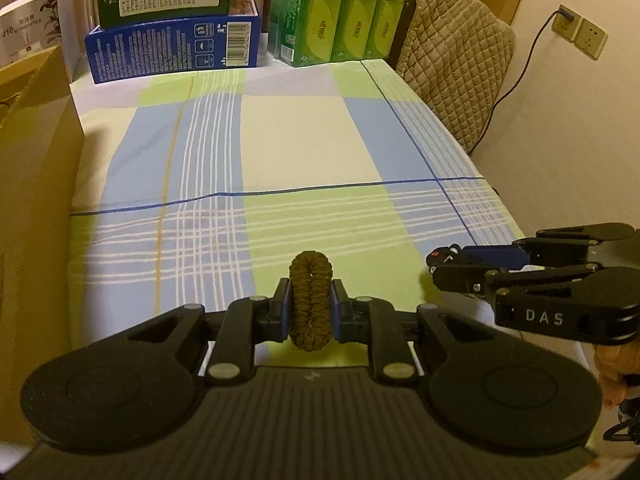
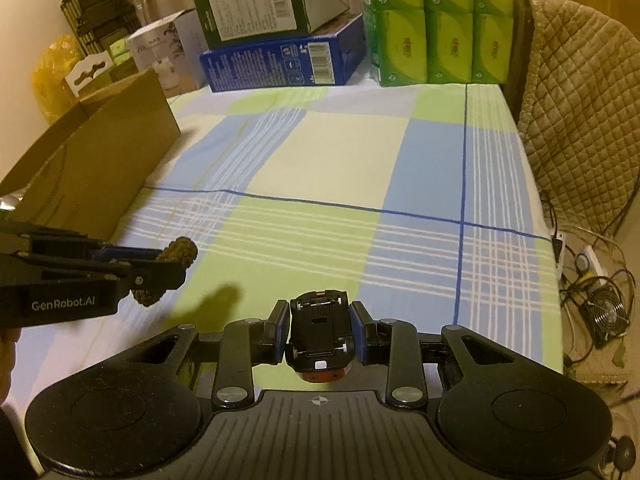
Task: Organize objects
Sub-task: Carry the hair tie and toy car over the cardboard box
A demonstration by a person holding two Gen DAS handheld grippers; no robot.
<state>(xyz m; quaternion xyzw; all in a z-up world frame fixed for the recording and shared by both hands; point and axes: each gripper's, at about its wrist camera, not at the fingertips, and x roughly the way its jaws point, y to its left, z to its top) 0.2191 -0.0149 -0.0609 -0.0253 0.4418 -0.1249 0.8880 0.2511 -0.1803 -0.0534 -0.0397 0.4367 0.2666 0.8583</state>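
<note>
While claws grip, tablecloth bare

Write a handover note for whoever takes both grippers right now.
Left gripper: shut on the brown scrunchie, which stands upright between the pads, held above the checked tablecloth.
Right gripper: shut on the small toy car, black underside facing the camera, also clear of the cloth.
Cardboard box: open, at the left edge of the table, probably the drop-off.
Done: both items are picked up; no other loose items show on the cloth.
Left: place both, likely in the cardboard box. Its inside is not visible, so check it first.
</note>
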